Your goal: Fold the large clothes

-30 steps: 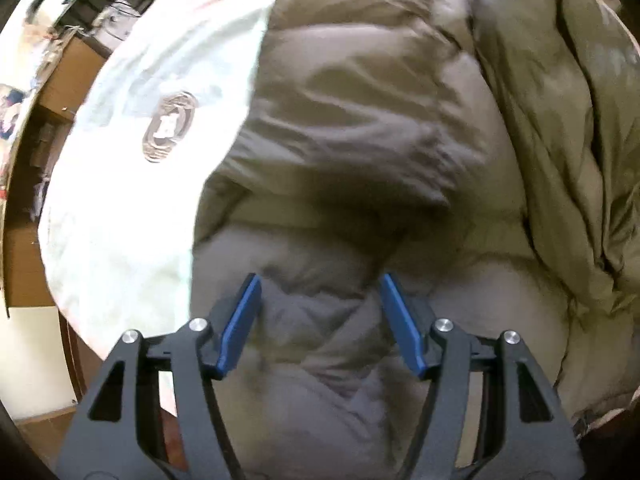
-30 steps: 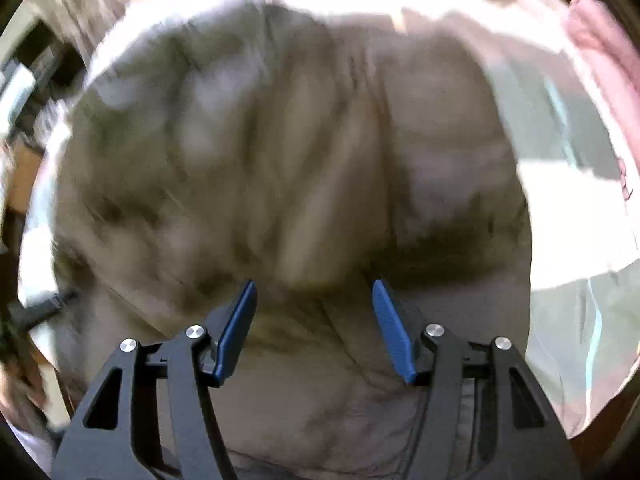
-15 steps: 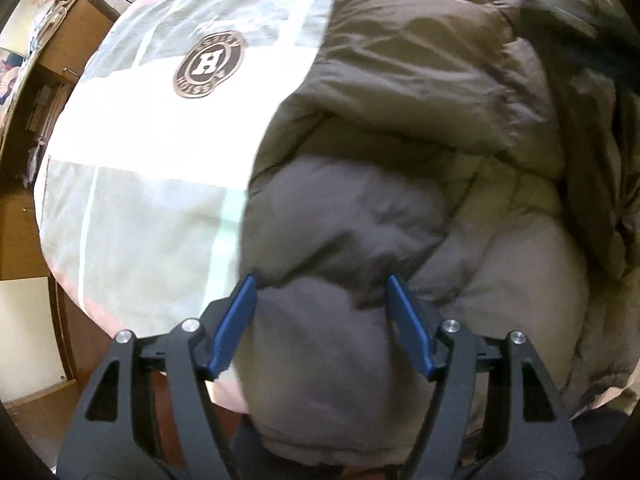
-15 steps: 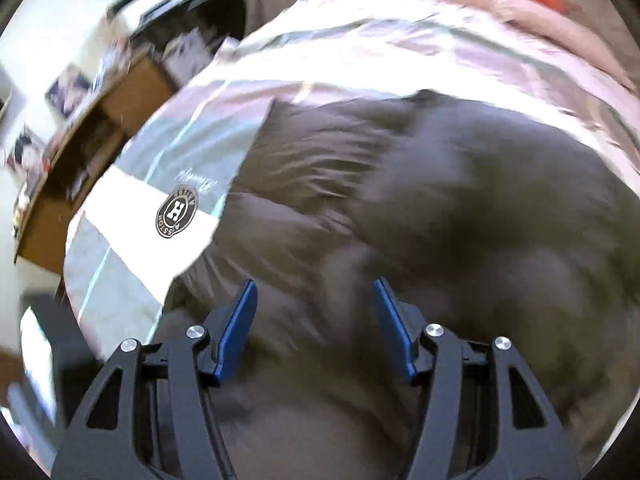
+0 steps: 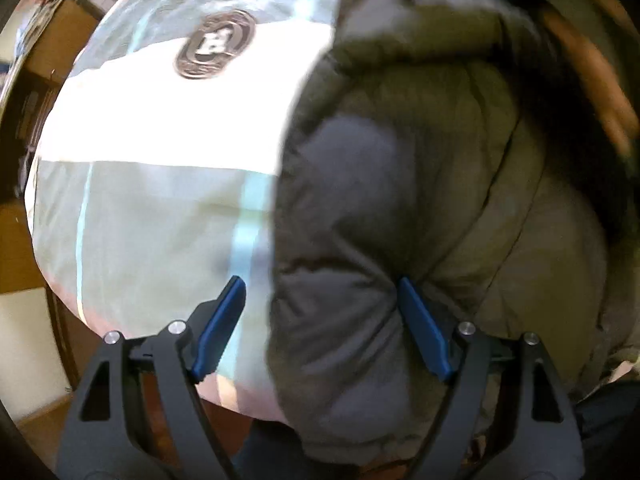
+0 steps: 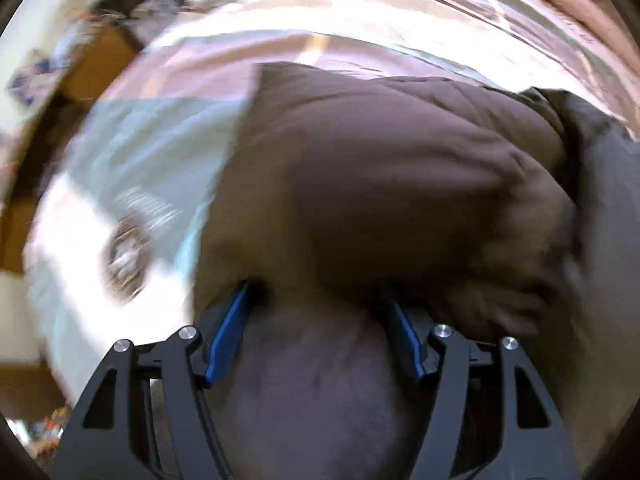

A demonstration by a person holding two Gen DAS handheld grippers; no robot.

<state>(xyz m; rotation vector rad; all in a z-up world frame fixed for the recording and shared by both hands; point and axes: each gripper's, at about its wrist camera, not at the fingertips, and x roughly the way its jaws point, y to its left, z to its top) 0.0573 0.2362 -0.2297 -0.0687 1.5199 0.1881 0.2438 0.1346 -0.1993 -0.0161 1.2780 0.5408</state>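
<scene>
- My left tongs (image 5: 320,320) point straight down, at the bottom of the left wrist view, over the puffy olive-brown quilted down jacket (image 5: 420,200). The jaws have just been opening and stand wide, with a fat roll of the jacket's edge between the blue pads (image 5: 420,332). The right pad sits right against a quilted seam; the left pad hangs over the bedding, clear of the fabric. So they're open, not pinching anything.
- The jacket fills the right half of that view, lying on a pale green and white bed cover (image 5: 160,200) with a round brown badge logo (image 5: 216,44) in the upper left.
- My right tongs (image 6: 318,332) are tilted down at the same jacket (image 6: 400,180), which takes up the centre and right of the right wrist view. These jaws have just been widening too, with a grey-brown bulge of jacket between them. It's blurry, so I honestly can't tell if the pads are squeezing it.
- Wooden furniture (image 6: 96,64) shows at the upper left edge, all smeared.
</scene>
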